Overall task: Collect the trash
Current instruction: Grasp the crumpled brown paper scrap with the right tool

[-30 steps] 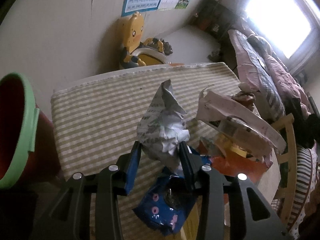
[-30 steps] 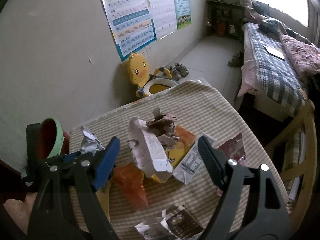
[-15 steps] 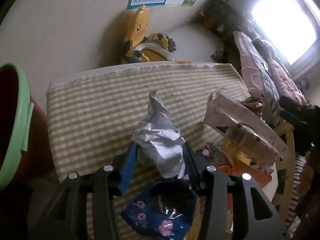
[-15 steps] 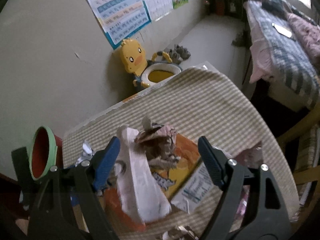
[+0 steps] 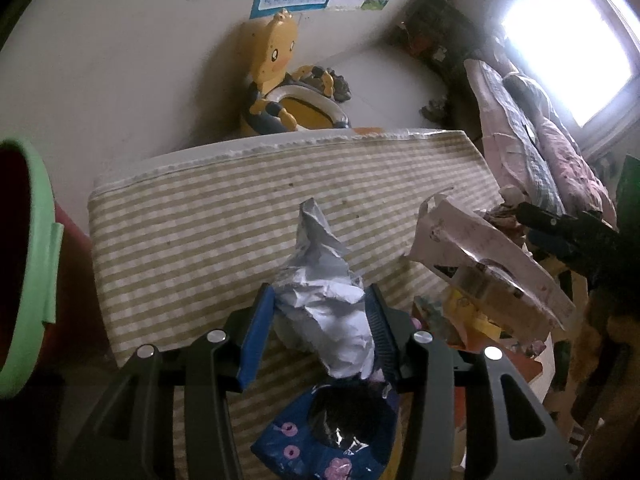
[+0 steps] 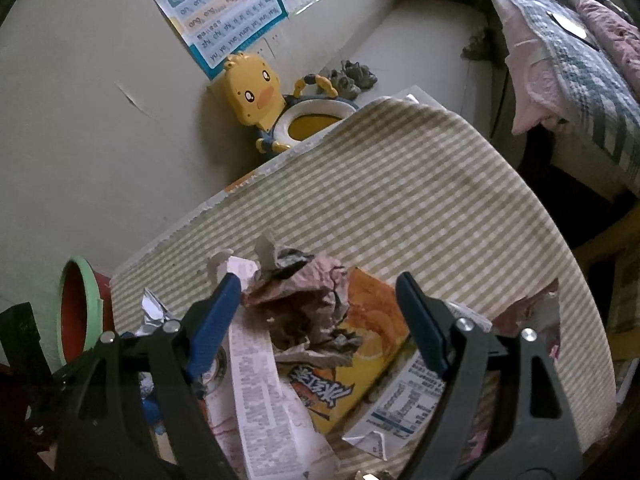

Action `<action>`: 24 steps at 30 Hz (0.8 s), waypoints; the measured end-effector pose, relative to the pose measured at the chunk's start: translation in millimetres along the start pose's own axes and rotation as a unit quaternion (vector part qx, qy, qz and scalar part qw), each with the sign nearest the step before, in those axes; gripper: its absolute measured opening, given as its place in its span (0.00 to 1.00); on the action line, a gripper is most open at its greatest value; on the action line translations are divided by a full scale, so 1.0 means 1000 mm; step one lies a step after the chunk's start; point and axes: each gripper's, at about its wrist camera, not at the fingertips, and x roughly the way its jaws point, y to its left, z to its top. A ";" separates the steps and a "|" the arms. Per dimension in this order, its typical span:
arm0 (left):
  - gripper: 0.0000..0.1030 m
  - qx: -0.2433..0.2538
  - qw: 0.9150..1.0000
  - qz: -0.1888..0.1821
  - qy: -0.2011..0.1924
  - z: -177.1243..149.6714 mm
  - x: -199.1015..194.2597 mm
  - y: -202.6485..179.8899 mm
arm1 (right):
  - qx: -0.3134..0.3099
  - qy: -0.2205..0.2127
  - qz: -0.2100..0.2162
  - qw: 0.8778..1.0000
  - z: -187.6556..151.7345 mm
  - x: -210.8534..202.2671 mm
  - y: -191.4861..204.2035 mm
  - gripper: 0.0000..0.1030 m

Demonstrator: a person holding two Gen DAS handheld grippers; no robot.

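Observation:
My left gripper [image 5: 318, 304] is shut on a crumpled white-grey paper wrapper [image 5: 324, 280], held above a blue flowered wrapper [image 5: 332, 436] on the striped tablecloth [image 5: 200, 232]. The wrapper also shows in the right wrist view [image 6: 154, 312]. My right gripper [image 6: 318, 296] is open, its jaws on either side of a crumpled brownish paper wad [image 6: 304, 304] that lies on a torn white carton [image 6: 260, 392] and an orange juice box [image 6: 360, 344]. A red bin with a green rim [image 5: 24, 264] stands at the table's left end; it shows in the right wrist view [image 6: 76, 312] too.
A yellow duck potty [image 6: 276, 108] sits on the floor beyond the table. A flattened white carton [image 6: 404, 400] and a dark red wrapper [image 6: 528, 316] lie at the right. A bed [image 6: 580, 60] stands to the right. Posters [image 6: 232, 12] hang on the wall.
My right gripper has moved forward and down over the trash pile, and the paper wad now lies between its open jaws. My left gripper still holds the wrapper and has shifted slightly.

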 end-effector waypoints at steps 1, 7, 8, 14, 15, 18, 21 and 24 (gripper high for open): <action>0.43 0.001 1.000 0.001 -0.001 0.001 0.000 0.000 | 0.000 0.000 0.001 1.000 0.000 0.000 0.000 0.75; 0.41 -0.004 1.000 -0.001 0.000 0.004 0.002 0.002 | -0.001 -0.002 0.007 1.000 0.001 0.004 0.000 0.64; 0.41 -0.004 1.000 -0.002 -0.001 0.003 0.002 0.002 | -0.001 -0.003 0.009 1.000 0.002 0.004 0.000 0.61; 0.25 -0.006 1.000 -0.005 -0.011 0.003 -0.002 0.006 | -0.004 -0.010 0.016 1.000 0.000 0.002 0.002 0.40; 0.24 -0.006 1.000 -0.005 -0.013 0.003 -0.003 0.006 | -0.004 -0.012 0.016 1.000 0.000 0.001 0.001 0.39; 0.20 -0.006 1.000 -0.004 -0.019 0.003 -0.006 0.006 | -0.005 -0.023 0.016 1.000 0.000 -0.005 0.001 0.37; 0.17 -0.007 1.000 -0.005 -0.024 0.003 -0.009 0.006 | -0.006 -0.033 0.014 0.999 0.000 -0.012 0.000 0.36; 0.00 -0.007 0.999 -0.009 -0.031 0.003 -0.013 0.005 | -0.009 -0.054 0.009 0.998 -0.001 -0.024 0.000 0.36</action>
